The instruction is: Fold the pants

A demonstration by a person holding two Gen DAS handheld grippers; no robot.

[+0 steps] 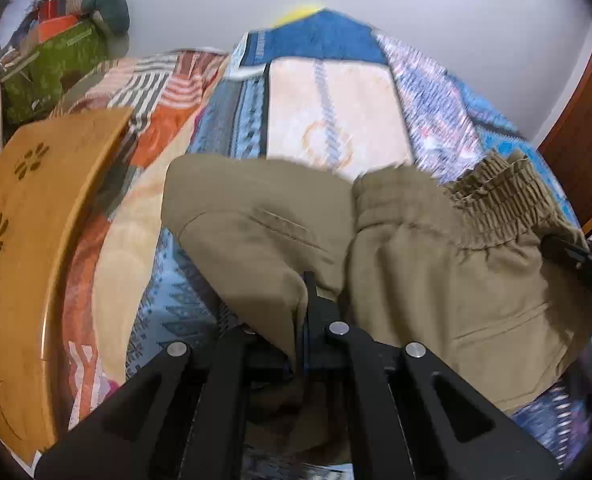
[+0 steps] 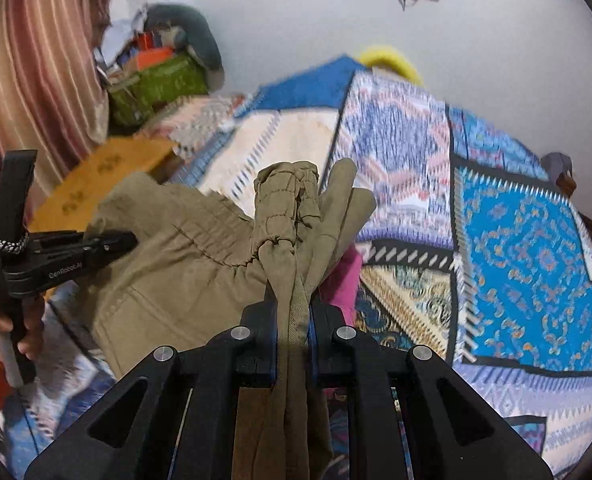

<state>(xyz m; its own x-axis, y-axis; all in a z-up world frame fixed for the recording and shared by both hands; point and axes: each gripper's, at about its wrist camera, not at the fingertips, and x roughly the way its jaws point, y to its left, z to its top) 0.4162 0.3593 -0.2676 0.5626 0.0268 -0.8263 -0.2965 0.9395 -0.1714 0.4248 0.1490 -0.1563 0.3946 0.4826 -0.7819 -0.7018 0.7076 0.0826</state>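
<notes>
Khaki pants (image 1: pixel 264 224) with an elastic gathered waistband (image 1: pixel 491 196) hang between my two grippers above a patterned bedspread (image 1: pixel 335 120). My left gripper (image 1: pixel 305 288) is shut on a fold of the khaki cloth, which covers most of its fingers. At the right edge of the left wrist view my right gripper (image 1: pixel 555 248) pinches the waistband end. In the right wrist view the pants (image 2: pixel 184 264) spread to the left, and my right gripper (image 2: pixel 292 300) is shut on a bunched strip of cloth running up between its fingers. My left gripper (image 2: pixel 128 242) bites the far edge there, held by a hand (image 2: pixel 0 320).
A round wooden tray table (image 1: pixel 20 248) with flower cut-outs stands left on the bed. A green bag (image 1: pixel 52 68) of clutter sits in the back left corner by a striped curtain (image 2: pixel 36 60). A yellow object (image 2: pixel 391 60) lies behind the bed. A pink cloth (image 2: pixel 343 280) lies under the pants.
</notes>
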